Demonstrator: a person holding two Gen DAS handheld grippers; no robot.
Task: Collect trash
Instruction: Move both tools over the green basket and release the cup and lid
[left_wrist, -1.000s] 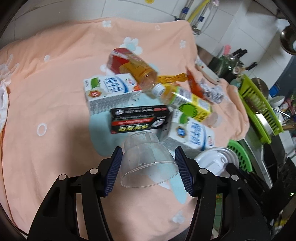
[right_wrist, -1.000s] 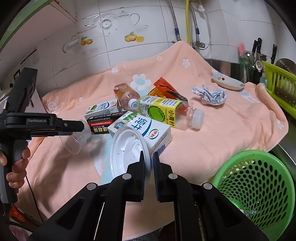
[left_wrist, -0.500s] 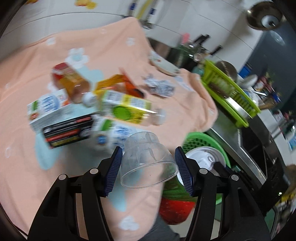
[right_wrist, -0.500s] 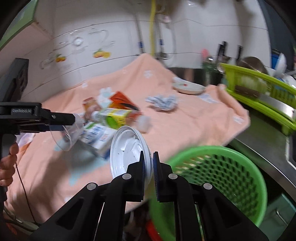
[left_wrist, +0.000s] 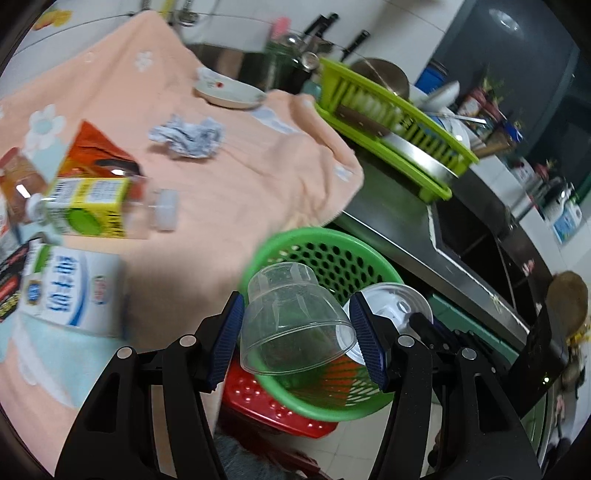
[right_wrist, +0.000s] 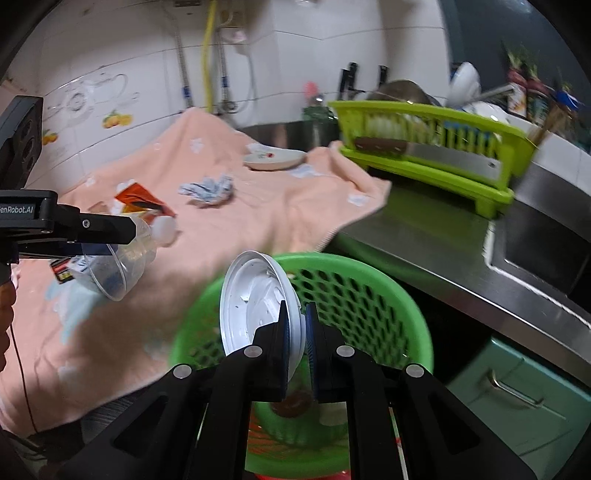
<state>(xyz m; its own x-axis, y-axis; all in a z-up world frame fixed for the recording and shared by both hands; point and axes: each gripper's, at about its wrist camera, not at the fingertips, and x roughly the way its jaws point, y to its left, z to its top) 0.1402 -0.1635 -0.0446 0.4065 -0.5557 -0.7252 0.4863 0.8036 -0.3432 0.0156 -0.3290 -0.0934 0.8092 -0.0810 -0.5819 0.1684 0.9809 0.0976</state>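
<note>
My left gripper (left_wrist: 297, 338) is shut on a clear plastic cup (left_wrist: 295, 317), held over the near rim of the green perforated basket (left_wrist: 332, 254). The cup also shows in the right wrist view (right_wrist: 110, 269). My right gripper (right_wrist: 297, 332) is shut on a white plastic lid (right_wrist: 258, 299), held upright over the basket (right_wrist: 369, 291). The lid shows in the left wrist view (left_wrist: 391, 302). Trash remains on the peach cloth (left_wrist: 240, 177): a crumpled paper (left_wrist: 188, 136), a milk carton (left_wrist: 70, 288), a yellow-labelled bottle (left_wrist: 96, 206), an orange wrapper (left_wrist: 96, 151).
A white saucer (left_wrist: 229, 92) sits at the cloth's far edge. A lime dish rack (left_wrist: 391, 118) stands on the steel counter (left_wrist: 399, 229) beside the sink (right_wrist: 546, 251). A red stool (left_wrist: 266, 406) is under the basket. A teal cabinet (right_wrist: 517, 387) is below the counter.
Both grippers have swung right from above the cloth to over the green basket, still holding the cup and the lid.
</note>
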